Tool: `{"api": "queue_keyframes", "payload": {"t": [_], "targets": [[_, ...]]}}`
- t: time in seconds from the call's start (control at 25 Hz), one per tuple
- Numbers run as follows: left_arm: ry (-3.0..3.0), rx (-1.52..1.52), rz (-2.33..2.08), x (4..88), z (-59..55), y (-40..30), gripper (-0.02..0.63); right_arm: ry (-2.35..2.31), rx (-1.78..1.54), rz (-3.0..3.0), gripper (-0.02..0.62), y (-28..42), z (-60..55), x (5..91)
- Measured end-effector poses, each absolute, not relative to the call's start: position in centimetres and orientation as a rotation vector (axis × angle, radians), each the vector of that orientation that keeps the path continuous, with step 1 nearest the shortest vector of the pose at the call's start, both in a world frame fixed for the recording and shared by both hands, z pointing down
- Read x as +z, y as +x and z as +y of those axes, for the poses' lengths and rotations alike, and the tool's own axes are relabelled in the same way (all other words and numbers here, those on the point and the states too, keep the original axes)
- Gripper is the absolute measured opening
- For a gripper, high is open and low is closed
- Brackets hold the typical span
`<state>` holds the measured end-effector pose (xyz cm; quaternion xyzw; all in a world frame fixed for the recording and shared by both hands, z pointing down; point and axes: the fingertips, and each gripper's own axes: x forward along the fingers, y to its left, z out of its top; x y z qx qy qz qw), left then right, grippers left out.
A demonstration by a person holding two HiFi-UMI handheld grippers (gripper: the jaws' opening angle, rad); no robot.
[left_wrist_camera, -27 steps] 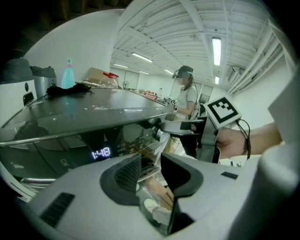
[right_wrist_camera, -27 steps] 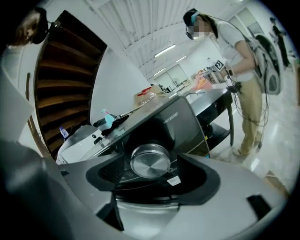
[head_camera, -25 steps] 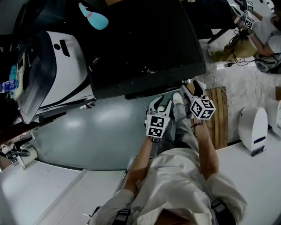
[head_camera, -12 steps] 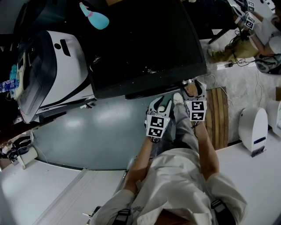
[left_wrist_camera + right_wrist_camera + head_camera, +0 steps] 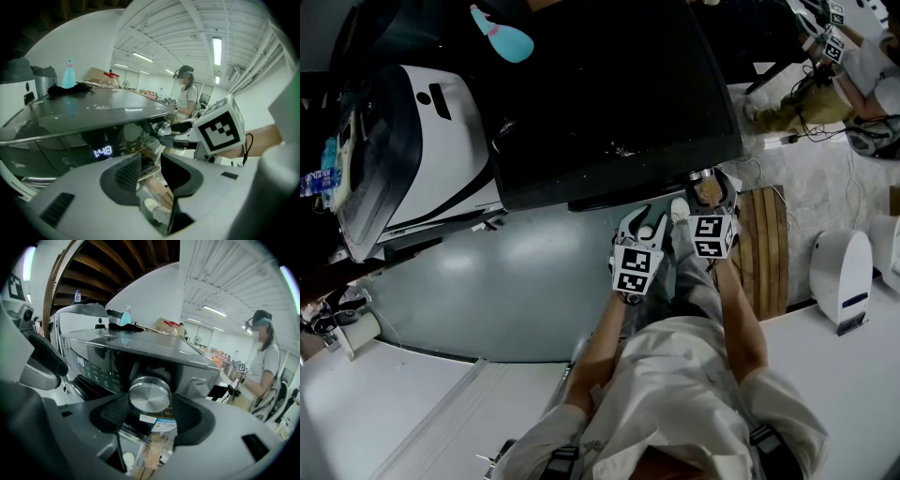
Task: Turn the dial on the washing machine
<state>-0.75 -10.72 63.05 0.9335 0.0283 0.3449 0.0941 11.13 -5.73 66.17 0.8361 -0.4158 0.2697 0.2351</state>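
The dark grey washing machine (image 5: 600, 94) fills the top middle of the head view. Its round silver dial (image 5: 150, 393) sits on the front panel near the right corner (image 5: 703, 175). My right gripper (image 5: 150, 405) is at the dial. Its jaws have just been closing, and the dial now sits between the pads (image 5: 115, 412) with no gap showing on either side. In the left gripper view the same dial (image 5: 162, 129) shows with black fingers around it. My left gripper (image 5: 639, 220) hangs just left of it, open, with nothing between its jaws (image 5: 151, 164).
The panel display (image 5: 102, 152) glows left of the dial. A white machine (image 5: 422, 141) stands at the left, and a blue bottle (image 5: 499, 37) lies on the washer top. A wooden slatted board (image 5: 766, 248) and a white appliance (image 5: 841, 272) are at the right. A person (image 5: 260, 366) stands behind.
The right gripper has rolled, so its marker cube now faces the head camera squarely, and its jaws have drawn in around the dial. The left gripper has stayed put.
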Motion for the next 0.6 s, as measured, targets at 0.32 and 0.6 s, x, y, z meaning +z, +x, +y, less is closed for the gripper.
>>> {"api": "queue_keyframes", "payload": {"t": [0.32, 0.6], "targets": [[2.765, 1.026, 0.078, 62.94, -10.81, -0.81, 0.138, 2.336, 0.791, -1.169, 0.272, 11.11, -5.79, 66.15], [2.765, 1.022, 0.080, 62.99, -10.67, -0.65, 0.138, 2.409, 0.857, -1.228, 0.270, 11.16, -5.91, 66.14]]}}
